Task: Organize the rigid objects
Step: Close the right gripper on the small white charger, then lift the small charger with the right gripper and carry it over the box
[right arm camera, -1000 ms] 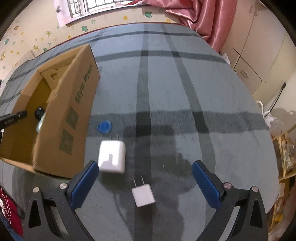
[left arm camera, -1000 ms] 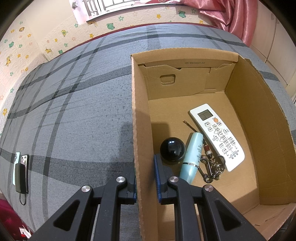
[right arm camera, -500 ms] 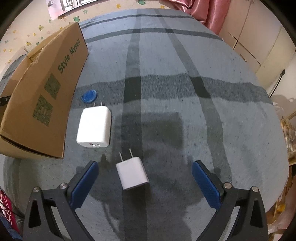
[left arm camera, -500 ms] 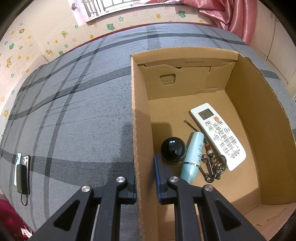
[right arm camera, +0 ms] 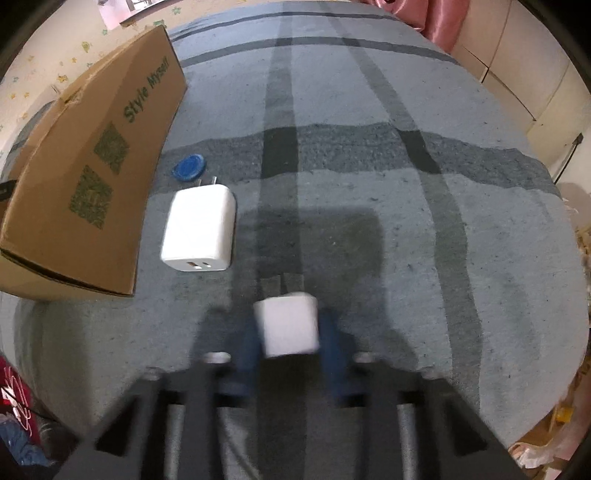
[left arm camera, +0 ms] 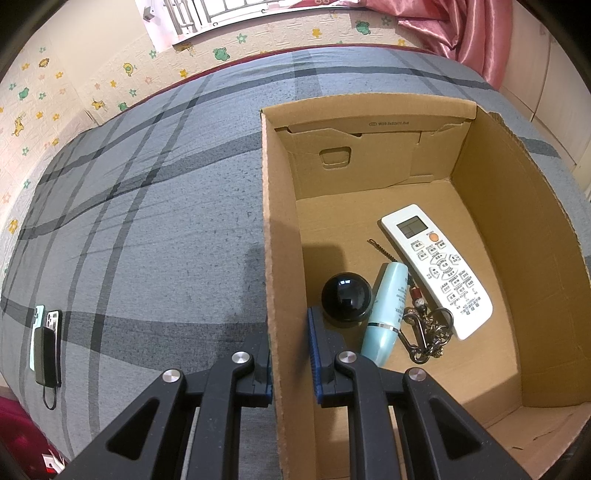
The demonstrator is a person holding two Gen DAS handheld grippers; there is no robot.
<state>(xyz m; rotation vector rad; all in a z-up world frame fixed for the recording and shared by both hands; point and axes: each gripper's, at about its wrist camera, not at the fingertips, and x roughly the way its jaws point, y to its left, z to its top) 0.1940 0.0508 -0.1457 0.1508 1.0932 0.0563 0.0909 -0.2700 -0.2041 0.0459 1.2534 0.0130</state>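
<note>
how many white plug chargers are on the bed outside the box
2. The larger white charger lies beside the cardboard box; the smaller white charger sits between the closing right gripper pads. Others could be hidden beyond the box.

A bedroom in a home: ahead of the left tool spreads a bed under a grey plaid cover [left arm camera: 147,221], and beyond it runs cream wall padding with cartoon animals and stars [left arm camera: 74,99]. A barred window [left arm camera: 221,14] sits above that, and pink satin curtains [left arm camera: 480,33] hang far right
</note>
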